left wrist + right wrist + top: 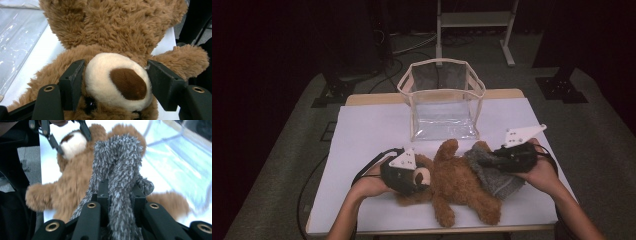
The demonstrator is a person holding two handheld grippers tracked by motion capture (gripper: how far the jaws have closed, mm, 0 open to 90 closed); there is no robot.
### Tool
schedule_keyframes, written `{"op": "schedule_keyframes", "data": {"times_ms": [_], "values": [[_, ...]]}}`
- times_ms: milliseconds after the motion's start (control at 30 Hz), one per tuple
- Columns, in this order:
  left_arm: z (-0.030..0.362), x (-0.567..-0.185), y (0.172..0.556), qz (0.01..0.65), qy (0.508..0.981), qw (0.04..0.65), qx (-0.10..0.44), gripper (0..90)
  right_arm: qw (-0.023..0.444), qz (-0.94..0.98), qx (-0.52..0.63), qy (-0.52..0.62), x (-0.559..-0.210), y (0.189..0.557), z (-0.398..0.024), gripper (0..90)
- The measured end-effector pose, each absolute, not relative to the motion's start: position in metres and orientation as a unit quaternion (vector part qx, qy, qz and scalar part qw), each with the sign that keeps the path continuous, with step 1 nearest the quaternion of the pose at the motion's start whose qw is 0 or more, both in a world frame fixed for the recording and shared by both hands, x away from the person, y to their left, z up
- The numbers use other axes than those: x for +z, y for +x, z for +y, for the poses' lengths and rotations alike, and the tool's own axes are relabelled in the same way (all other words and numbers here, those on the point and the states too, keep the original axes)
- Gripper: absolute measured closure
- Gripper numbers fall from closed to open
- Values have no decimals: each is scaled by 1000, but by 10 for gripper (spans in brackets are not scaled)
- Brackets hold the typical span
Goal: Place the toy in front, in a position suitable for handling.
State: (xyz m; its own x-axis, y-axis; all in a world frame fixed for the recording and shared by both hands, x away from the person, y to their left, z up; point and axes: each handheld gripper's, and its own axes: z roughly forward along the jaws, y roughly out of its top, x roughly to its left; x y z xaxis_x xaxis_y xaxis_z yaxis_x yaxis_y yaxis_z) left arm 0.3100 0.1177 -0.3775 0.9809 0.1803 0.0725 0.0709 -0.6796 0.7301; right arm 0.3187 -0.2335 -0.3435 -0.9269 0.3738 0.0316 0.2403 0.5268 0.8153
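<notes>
Left hand-held gripper (pixel 413 176): jaws clamped on either side of the cream muzzle of the teddy bear (pixel 457 182).
Teddy bear: lies on its back on the white desk (pixel 362 145), just in front of the clear bag (pixel 442 102).
Grey fuzzy cloth (pixel 492 172): draped over the bear's side, on the right.
Right hand-held gripper (pixel 487 162): jaws pinched together on the grey fuzzy cloth.

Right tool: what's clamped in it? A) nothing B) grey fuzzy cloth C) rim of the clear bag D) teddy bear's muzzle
B: in the right gripper view the right tool is shut on the grey fuzzy cloth, a fold of which rises from between its jaws.
</notes>
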Motion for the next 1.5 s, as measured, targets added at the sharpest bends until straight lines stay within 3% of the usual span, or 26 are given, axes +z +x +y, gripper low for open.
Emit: {"op": "schedule_keyframes", "data": {"times_ms": [200, 533, 700, 967, 1167, 1500], "values": [[120, -378, 308, 62, 915, 393, 69, 325, 70, 890, 420, 161, -349, 336, -207, 745], [118, -378, 308, 63, 915, 392, 70, 325, 48, 879, 417, 227, -379, 338, -257, 741], [118, -378, 308, 61, 915, 392, 68, 324, 60, 879, 414, 227, -365, 332, -269, 740], [117, -378, 306, 57, 917, 388, 69, 324, 72, 892, 407, 185, -339, 339, -232, 739], [119, -379, 305, 55, 916, 391, 68, 324, 52, 900, 394, 178, -350, 357, -211, 741], [118, -378, 306, 53, 917, 389, 67, 323, 40, 884, 393, 251, -377, 368, -260, 742]]}}
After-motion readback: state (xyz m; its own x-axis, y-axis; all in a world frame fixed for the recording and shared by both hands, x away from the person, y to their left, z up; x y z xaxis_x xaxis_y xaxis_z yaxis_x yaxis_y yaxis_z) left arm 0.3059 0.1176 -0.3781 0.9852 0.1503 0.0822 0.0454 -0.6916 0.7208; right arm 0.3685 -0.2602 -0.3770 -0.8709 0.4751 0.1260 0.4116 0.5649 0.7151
